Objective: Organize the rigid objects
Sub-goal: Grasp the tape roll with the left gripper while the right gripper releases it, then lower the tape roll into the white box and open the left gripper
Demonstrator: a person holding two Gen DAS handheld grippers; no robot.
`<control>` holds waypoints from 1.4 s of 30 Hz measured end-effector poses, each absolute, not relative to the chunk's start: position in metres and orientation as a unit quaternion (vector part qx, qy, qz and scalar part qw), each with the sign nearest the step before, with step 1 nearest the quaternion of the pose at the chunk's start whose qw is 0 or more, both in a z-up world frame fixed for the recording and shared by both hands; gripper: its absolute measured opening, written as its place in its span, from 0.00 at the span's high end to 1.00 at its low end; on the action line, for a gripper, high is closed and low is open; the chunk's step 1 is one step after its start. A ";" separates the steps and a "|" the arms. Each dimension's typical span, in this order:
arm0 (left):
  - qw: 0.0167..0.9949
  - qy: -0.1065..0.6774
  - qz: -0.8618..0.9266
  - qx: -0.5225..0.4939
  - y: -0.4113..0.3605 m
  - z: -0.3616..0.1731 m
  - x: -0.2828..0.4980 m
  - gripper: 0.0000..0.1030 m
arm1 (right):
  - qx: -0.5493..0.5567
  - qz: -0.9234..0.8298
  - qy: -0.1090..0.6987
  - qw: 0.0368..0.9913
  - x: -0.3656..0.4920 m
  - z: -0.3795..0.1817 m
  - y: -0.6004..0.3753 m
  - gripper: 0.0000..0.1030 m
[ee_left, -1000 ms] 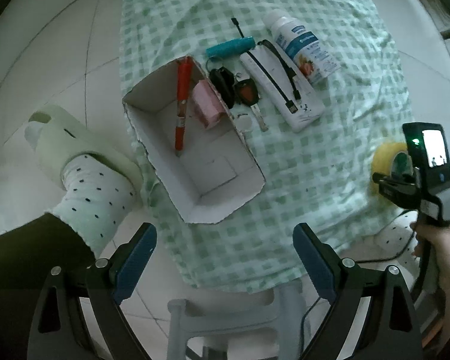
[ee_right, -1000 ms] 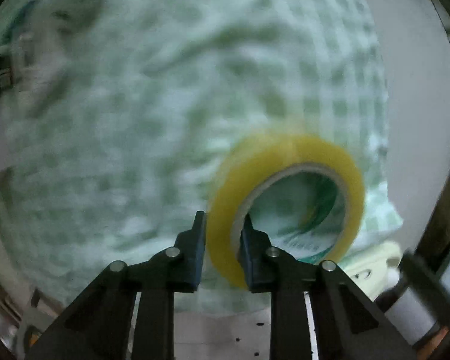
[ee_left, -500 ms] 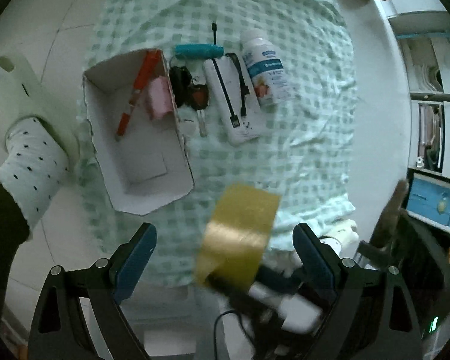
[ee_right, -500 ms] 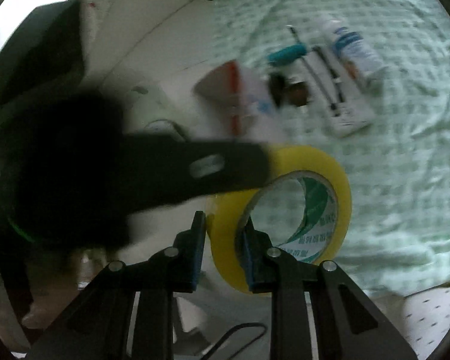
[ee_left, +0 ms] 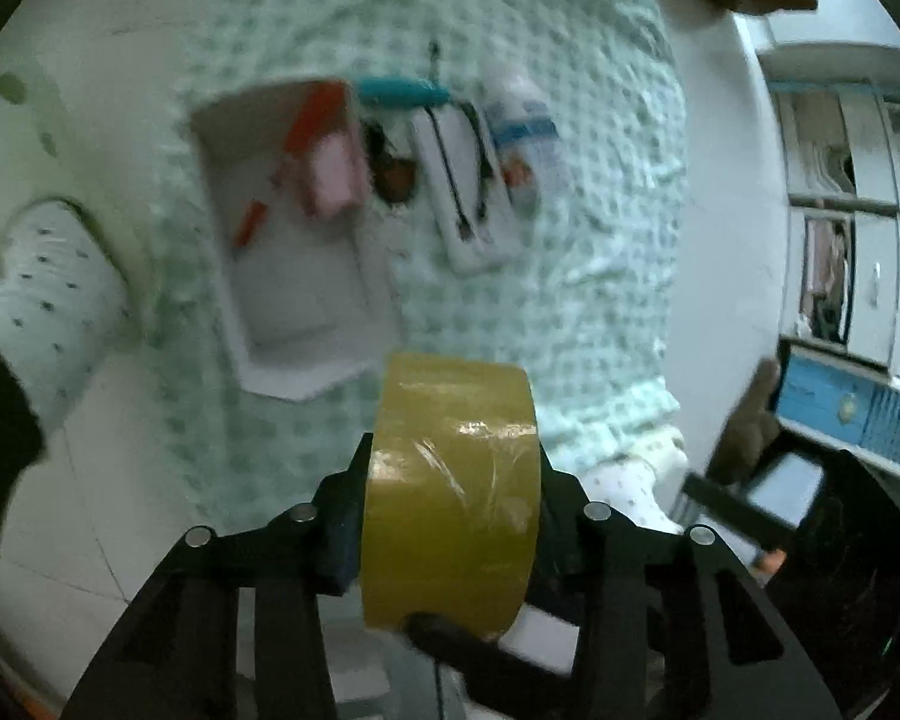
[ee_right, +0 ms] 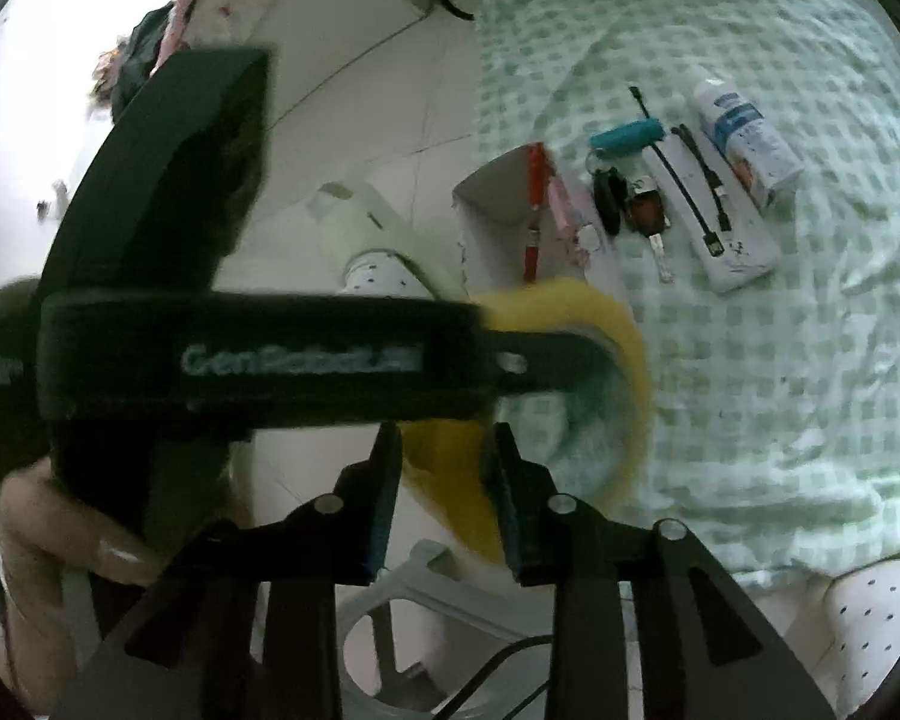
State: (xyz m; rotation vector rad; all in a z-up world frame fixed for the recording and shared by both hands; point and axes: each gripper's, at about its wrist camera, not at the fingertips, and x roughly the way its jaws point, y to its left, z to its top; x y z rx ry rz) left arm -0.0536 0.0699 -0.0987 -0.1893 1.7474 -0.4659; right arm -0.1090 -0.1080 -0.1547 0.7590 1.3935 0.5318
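Note:
A yellow tape roll [ee_left: 450, 498] is held in the air near the front edge of the cloth-covered table. My left gripper [ee_left: 450, 516] is shut on its two flat sides. In the right wrist view the roll [ee_right: 624, 354] sits between the fingers of my right gripper [ee_right: 444, 498], whose jaws stand a little apart around its wall; the left gripper's body [ee_right: 258, 360] crosses in front. A white box [ee_left: 294, 276] on the table holds a red pen [ee_left: 294, 138] and a pink item [ee_left: 330, 174].
On the green checked cloth [ee_right: 780, 360] beside the box lie keys [ee_right: 624, 204], a teal tool [ee_right: 627, 138], a white power bank with black cable [ee_right: 726, 234] and a white bottle [ee_right: 750, 138]. A socked foot [ee_left: 48, 294] stands left of the table. A white stool [ee_right: 426, 600] is below.
The right gripper carried the tape roll from the table's right edge to between the left gripper's fingers. The left gripper closed on the roll. The right gripper's jaws have loosened.

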 end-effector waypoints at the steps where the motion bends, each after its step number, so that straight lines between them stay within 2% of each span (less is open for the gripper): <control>1: 0.628 0.750 -0.191 -0.081 0.077 -0.096 -0.052 0.59 | 0.332 0.231 0.625 0.667 -0.109 -0.153 -0.108 0.68; 4: 0.655 0.737 -0.154 -0.067 0.096 -0.087 -0.047 0.60 | 0.306 0.217 0.625 0.685 -0.110 -0.146 -0.109 0.59; 6: 0.663 0.732 -0.141 -0.074 0.106 -0.083 -0.043 0.60 | 0.300 0.209 0.619 0.695 -0.108 -0.151 -0.112 0.48; 15: 0.676 0.724 -0.093 -0.107 0.129 -0.079 -0.035 0.60 | 0.228 0.112 0.675 0.692 -0.118 -0.179 -0.124 0.47; 16: 0.676 0.724 -0.090 -0.103 0.123 -0.080 -0.036 0.60 | 0.228 0.105 0.674 0.694 -0.118 -0.180 -0.128 0.46; 18: 0.678 0.725 -0.089 -0.085 0.114 -0.080 -0.035 0.60 | 0.240 0.096 0.673 0.693 -0.119 -0.182 -0.136 0.38; 24: 0.678 0.725 -0.099 -0.067 0.092 -0.073 -0.011 0.60 | 0.289 0.068 0.668 0.682 -0.127 -0.185 -0.160 0.36; 32: 0.656 0.751 -0.071 -0.011 0.070 -0.104 0.008 0.60 | 0.274 0.067 0.675 0.682 -0.132 -0.191 -0.160 0.36; 35: 0.644 0.762 -0.058 -0.020 0.070 -0.119 0.021 0.60 | 0.273 0.066 0.681 0.677 -0.135 -0.198 -0.161 0.31; 37: 0.643 0.762 -0.058 -0.047 0.074 -0.126 0.030 0.58 | 0.267 0.061 0.686 0.674 -0.136 -0.202 -0.161 0.20; 38: 0.646 0.759 -0.057 -0.050 0.075 -0.126 0.033 0.57 | 0.267 0.059 0.686 0.674 -0.135 -0.202 -0.162 0.11; 39: 0.652 0.755 -0.054 -0.047 0.075 -0.124 0.035 0.48 | 0.269 0.057 0.685 0.675 -0.135 -0.203 -0.163 0.05; 40: 0.663 0.745 -0.061 -0.043 0.073 -0.119 0.036 0.32 | 0.271 0.055 0.683 0.676 -0.134 -0.204 -0.163 0.04; 42: 0.682 0.725 -0.085 -0.030 0.067 -0.109 0.034 0.21 | 0.269 0.052 0.684 0.676 -0.132 -0.205 -0.164 0.04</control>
